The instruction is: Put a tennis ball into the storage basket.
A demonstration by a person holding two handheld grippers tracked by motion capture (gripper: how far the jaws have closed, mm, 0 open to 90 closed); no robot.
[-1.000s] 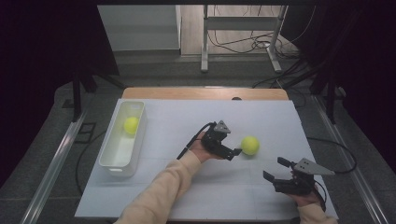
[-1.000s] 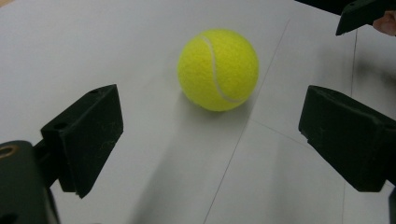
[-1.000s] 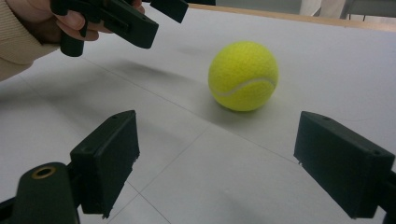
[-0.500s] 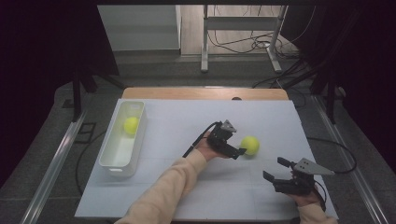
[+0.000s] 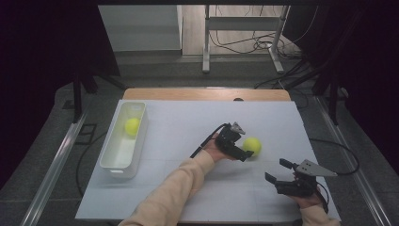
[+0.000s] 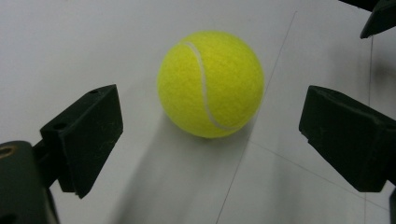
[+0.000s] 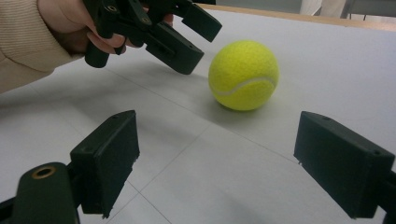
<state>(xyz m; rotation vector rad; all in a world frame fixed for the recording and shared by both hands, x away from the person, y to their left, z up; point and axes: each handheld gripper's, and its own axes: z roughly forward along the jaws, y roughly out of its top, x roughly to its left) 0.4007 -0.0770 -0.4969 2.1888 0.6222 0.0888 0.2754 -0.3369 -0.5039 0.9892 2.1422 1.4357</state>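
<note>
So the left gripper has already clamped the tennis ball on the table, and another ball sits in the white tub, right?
Not quite. The left gripper hasn't clamped the tennis ball: the left gripper view shows its jaws open, apart from the ball on either side. The other ball does sit in the white tub.

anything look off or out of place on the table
Nothing stands out. One tennis ball sits loose on the white table, just ahead of the open left gripper. A second ball lies in the white bin, which stands upright and undamaged. Nothing spilled.
</note>
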